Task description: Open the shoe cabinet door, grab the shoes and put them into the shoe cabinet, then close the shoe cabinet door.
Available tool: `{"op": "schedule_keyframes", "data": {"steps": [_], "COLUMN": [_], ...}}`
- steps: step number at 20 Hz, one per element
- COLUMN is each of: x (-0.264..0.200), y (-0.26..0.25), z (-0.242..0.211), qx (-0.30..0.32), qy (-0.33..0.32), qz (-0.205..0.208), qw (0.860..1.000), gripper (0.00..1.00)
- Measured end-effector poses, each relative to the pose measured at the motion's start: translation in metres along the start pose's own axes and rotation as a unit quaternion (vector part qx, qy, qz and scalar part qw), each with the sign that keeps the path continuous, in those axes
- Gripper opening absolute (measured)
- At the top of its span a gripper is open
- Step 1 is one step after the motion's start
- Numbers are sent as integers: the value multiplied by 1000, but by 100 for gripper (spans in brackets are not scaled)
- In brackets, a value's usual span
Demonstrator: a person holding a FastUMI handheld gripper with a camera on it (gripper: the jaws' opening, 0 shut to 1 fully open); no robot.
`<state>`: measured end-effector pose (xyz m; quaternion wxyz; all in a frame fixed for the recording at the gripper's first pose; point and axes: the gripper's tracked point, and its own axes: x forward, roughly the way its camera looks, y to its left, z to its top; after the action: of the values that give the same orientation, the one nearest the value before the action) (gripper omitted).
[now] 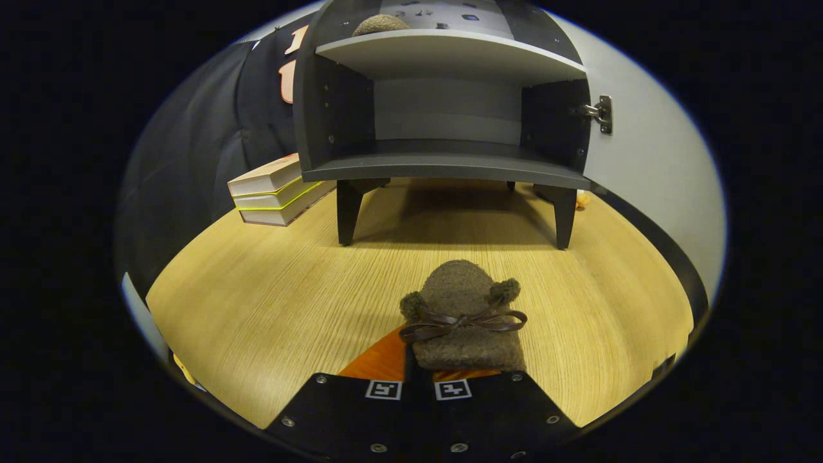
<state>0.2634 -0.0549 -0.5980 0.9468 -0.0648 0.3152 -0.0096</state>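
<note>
From the gripper view, our gripper (418, 379) has its jaws drawn close together, pinching the heel of a brown woolly shoe (464, 318) that sticks out just ahead of them over the worktop (270, 296). The shoe cabinet (443, 122) stands beyond, its door (649, 161) swung open and its lower shelf bare. We judge the grip thin: the shoe could sag, slip free, or catch the shelf's front edge on entry.

It was a staged booth: black cloth wall (193, 161), wooden bench (270, 296), shoe cabinet (443, 167) beyond the tongs (418, 379).
</note>
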Motion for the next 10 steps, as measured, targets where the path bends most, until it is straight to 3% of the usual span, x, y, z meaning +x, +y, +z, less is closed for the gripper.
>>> {"op": "schedule_keyframes", "data": {"steps": [3, 10], "x": [-6, -52], "y": [-9, -15], "z": [20, 75], "qx": [19, -1], "qy": [-7, -39], "qz": [-4, -11], "qw": [1000, 999], "gripper": [5, 4]}}
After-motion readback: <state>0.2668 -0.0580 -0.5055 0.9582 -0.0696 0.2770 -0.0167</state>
